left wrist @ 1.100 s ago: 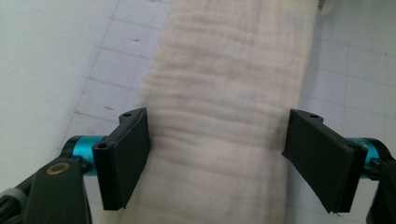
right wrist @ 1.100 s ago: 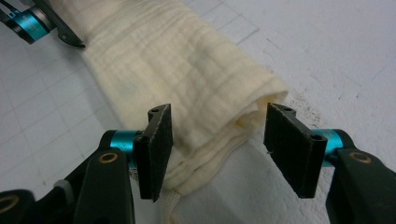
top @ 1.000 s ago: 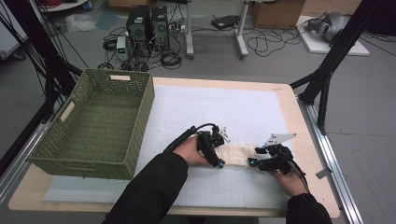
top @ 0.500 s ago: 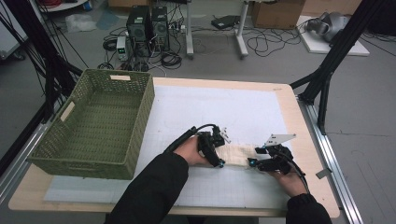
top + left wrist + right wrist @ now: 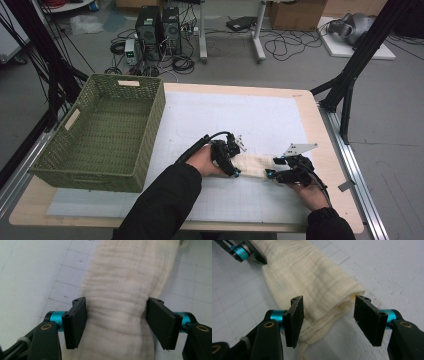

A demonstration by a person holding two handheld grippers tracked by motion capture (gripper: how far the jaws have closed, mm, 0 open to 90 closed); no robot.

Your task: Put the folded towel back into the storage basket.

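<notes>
A rolled cream cloth [image 5: 254, 165] lies across the white grid mat [image 5: 240, 115] near the table's front, between my two grippers. My left gripper [image 5: 235, 172] straddles the roll's left part. Its jaws have just been closing, and in the left gripper view both pads [image 5: 77, 320] press the sides of the cloth [image 5: 117, 302], which narrows between them. My right gripper [image 5: 270, 174] sits at the roll's right end. In the right gripper view the folded end of the cloth [image 5: 317, 282] lies between the spread pads [image 5: 295, 317], touching one, with bare mat beside the other.
A large green woven basket [image 5: 150, 107] stands on the table's left side, with nothing in it. The table's wooden edge [image 5: 327, 150] runs close to my right hand. Computer towers [image 5: 157, 22], cables and black stand legs lie on the floor beyond.
The left gripper's jaws have narrowed onto the cloth. Both hands and the cloth stay where they were.
</notes>
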